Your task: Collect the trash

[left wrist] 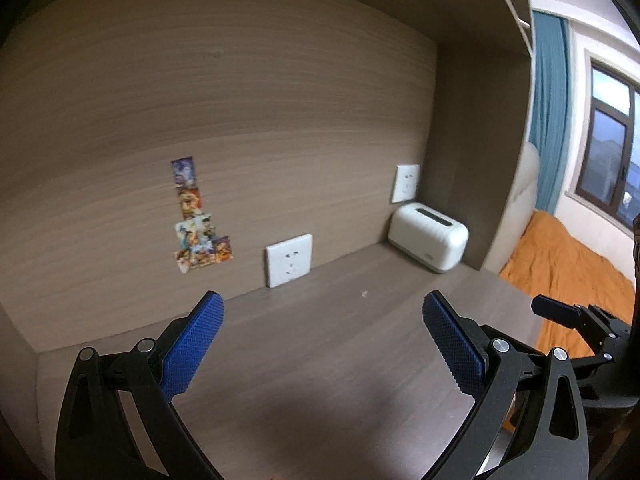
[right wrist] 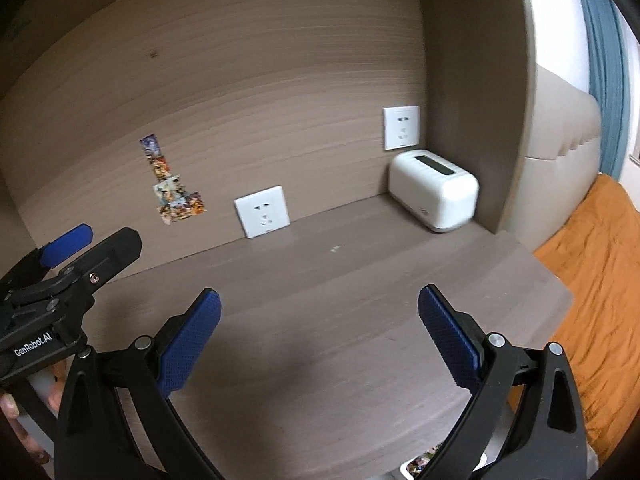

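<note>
Hovering above a brown wooden desk (left wrist: 320,340), the left gripper (left wrist: 323,312) has its blue fingers spread wide with nothing between them; the right gripper (right wrist: 319,307) is likewise released and grasps nothing. The desk sits in an alcove: a wood back panel (left wrist: 240,100) closes the far side, a side panel (right wrist: 472,100) closes the right rear corner, and the desk's right edge drops off toward an orange bedspread (right wrist: 600,260); the middle of the surface is bare and open to both tools. The only likely trash in view is a tiny pale scrap (left wrist: 363,293), seen also from the right wrist (right wrist: 334,248); it lies on the desk ahead of both grippers, between the lower wall socket (left wrist: 289,260) and the white box-shaped device (left wrist: 428,238) in the corner, apart from each; it is too small to tell its long axis or heading. A second socket (right wrist: 401,127) is on the panel above the device; colourful stickers (left wrist: 198,220) cling to the back panel at left.
</note>
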